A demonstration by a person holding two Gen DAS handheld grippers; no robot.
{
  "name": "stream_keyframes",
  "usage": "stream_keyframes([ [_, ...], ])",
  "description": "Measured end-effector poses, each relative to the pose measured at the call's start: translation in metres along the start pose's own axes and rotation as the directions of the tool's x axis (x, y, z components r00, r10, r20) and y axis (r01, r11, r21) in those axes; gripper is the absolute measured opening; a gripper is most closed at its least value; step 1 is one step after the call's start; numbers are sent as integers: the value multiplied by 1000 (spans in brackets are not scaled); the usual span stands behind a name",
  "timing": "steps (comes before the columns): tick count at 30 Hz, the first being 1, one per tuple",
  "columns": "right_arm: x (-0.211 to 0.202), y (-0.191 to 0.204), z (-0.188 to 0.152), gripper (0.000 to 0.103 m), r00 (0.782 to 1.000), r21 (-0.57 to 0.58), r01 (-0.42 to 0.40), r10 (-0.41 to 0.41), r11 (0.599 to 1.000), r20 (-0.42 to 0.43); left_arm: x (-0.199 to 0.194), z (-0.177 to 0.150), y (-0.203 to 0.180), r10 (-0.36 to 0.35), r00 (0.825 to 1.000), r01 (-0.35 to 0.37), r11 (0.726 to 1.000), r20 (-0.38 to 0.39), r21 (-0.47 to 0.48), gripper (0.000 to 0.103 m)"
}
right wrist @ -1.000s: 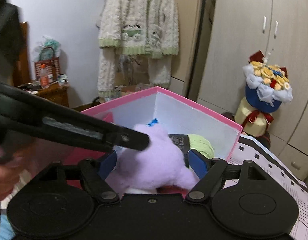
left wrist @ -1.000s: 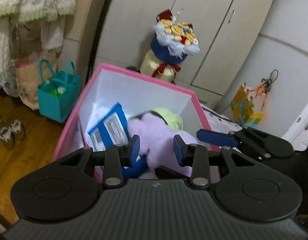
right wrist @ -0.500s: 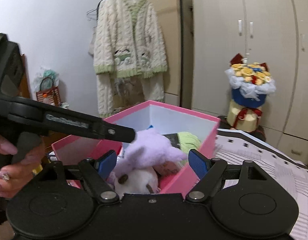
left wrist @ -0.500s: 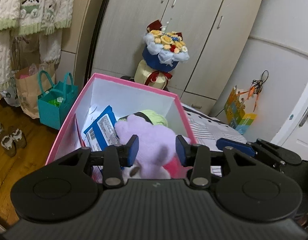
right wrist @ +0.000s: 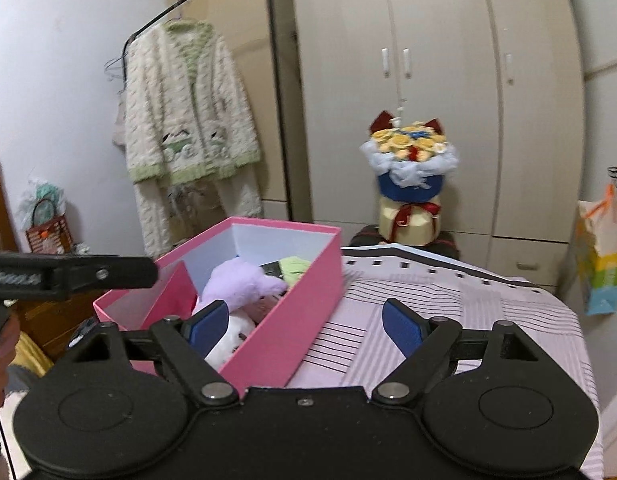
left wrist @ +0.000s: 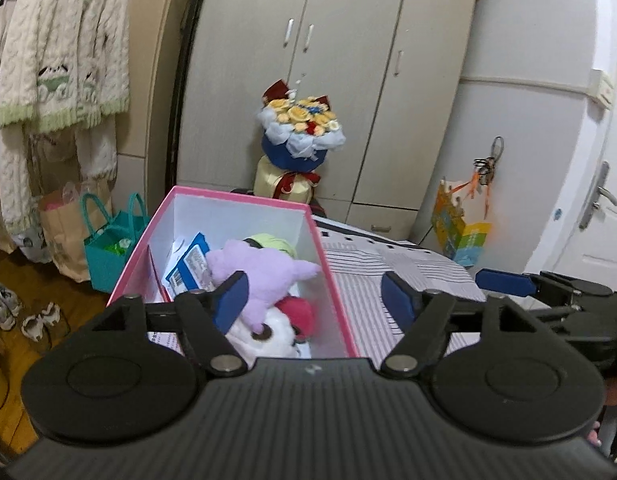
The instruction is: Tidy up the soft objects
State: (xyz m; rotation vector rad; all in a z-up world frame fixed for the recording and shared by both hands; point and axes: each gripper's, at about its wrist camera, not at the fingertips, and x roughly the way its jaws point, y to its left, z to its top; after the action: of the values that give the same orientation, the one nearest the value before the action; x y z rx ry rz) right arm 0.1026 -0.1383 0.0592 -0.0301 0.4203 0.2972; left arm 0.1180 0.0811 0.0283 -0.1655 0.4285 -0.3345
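The soft purple plush toy [left wrist: 264, 276] lies inside the pink cardboard box [left wrist: 336, 292] on the striped bed sheet [left wrist: 392, 276], at eleven o'clock from the left gripper [left wrist: 314, 300]. The left gripper and the right gripper [right wrist: 304, 326] are both spread wide, holding nothing.

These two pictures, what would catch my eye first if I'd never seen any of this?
Probably the pink box on the striped bedcover, with a lilac plush toy lying on top of its contents. Next, the flower bouquet standing against the pale wardrobe behind it. Framing it all are the black tools: the left gripper and right gripper, both open and holding nothing.
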Motion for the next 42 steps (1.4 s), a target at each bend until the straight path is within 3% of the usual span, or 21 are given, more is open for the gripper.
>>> stream_keyframes([
  [4,-24,1,-6,90,999,5,34,-35,999,19,-21,-7,-11,-7,1000,6,1000,26,26,89],
  [8,-45,-1,-10,102,996,17,77,-78,997,35,-32,-13,-20,17,999,-19,999,34,50,103],
  [12,-56,-2,-6,103,987,-19,160,-160,987,-10,-35,-15,-30,104,994,-105,990,15,93,103],
  [15,-66,-4,-6,103,962,28,271,-271,962,-23,-35,-16,-32,173,985,-171,982,-16,84,103],
  [17,-74,-4,-10,103,950,54,313,-312,948,-19,-37,-17,-32,174,984,-172,982,-26,76,103],
  [21,-91,-2,-22,103,949,92,315,-316,945,-3,-43,-23,-42,200,980,-195,967,-15,163,103],
  [23,-98,0,-29,103,948,100,317,-318,943,3,-49,-30,-46,222,975,-222,965,19,137,103],
  [27,-105,6,-37,103,937,93,348,-348,933,-17,-51,-41,-48,191,982,-191,975,15,113,103],
  [32,-111,10,-44,103,933,112,359,-358,927,-24,-50,-53,-56,222,973,-228,964,54,135,103],
  [42,-108,23,-51,103,922,58,387,-386,920,-28,-45,-61,-58,212,974,-221,966,79,135,103],
])
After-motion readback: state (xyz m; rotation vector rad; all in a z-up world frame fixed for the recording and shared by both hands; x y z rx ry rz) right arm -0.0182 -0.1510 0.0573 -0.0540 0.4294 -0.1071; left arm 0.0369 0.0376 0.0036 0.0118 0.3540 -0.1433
